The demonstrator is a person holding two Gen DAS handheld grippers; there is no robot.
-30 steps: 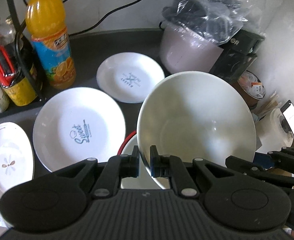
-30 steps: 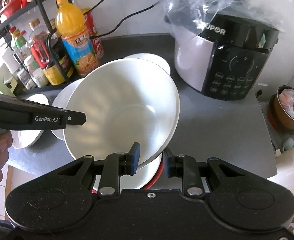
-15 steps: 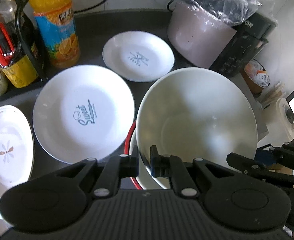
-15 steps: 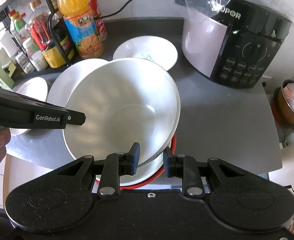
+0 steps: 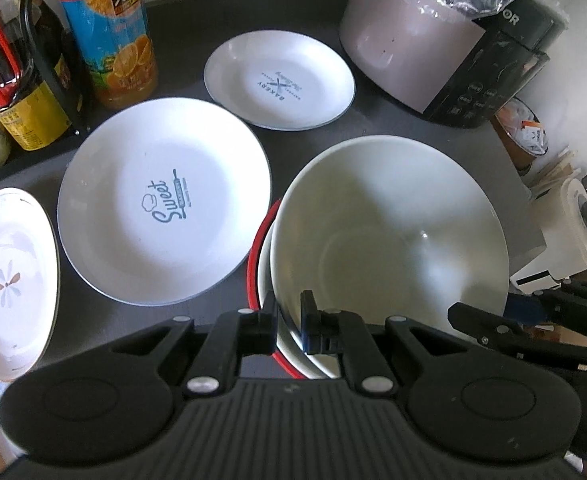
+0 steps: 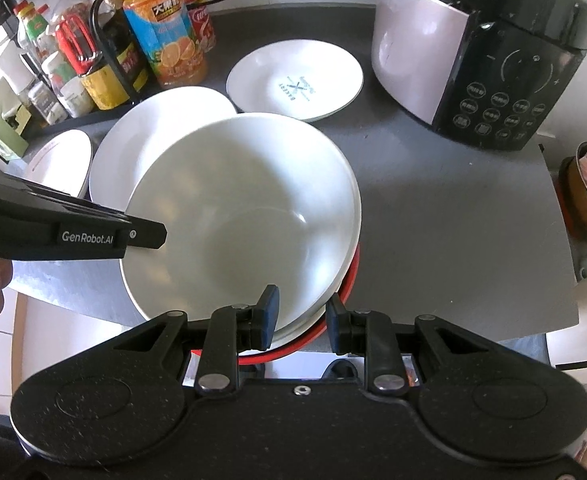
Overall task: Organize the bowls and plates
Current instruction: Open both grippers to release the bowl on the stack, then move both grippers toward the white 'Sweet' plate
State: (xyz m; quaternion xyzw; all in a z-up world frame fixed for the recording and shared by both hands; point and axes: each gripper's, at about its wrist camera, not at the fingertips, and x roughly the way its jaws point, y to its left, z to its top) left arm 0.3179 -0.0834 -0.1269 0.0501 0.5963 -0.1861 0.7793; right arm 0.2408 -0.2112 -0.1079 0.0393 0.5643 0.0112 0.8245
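Observation:
A large white bowl [image 5: 389, 240] [image 6: 245, 208] sits low over a stack of another white bowl [image 5: 264, 276] and a red-rimmed dish [image 5: 258, 240] [image 6: 351, 276]. Whether it rests on the stack I cannot tell. My left gripper [image 5: 288, 320] is shut on its near rim, one finger inside and one outside. My right gripper [image 6: 301, 320] is shut on the opposite rim, its blue pad inside the bowl. Each gripper shows in the other's view: the right gripper [image 5: 465, 316] and the left gripper [image 6: 149, 236]. Both point steeply down.
On the dark counter lie a "Sweet" plate [image 5: 165, 208] [image 6: 153, 136], a smaller "Bakery" plate [image 5: 279, 80] [image 6: 295, 80] and an oval flower plate [image 5: 9, 280] [image 6: 59, 160]. An orange juice bottle [image 5: 109, 36] and condiment rack [image 6: 65, 60] stand at the back left, a rice cooker [image 6: 481, 60] at the back right.
Both grippers came down together with the white bowl, tilting more steeply. The bowl levelled out and now sits close over the red-rimmed stack.

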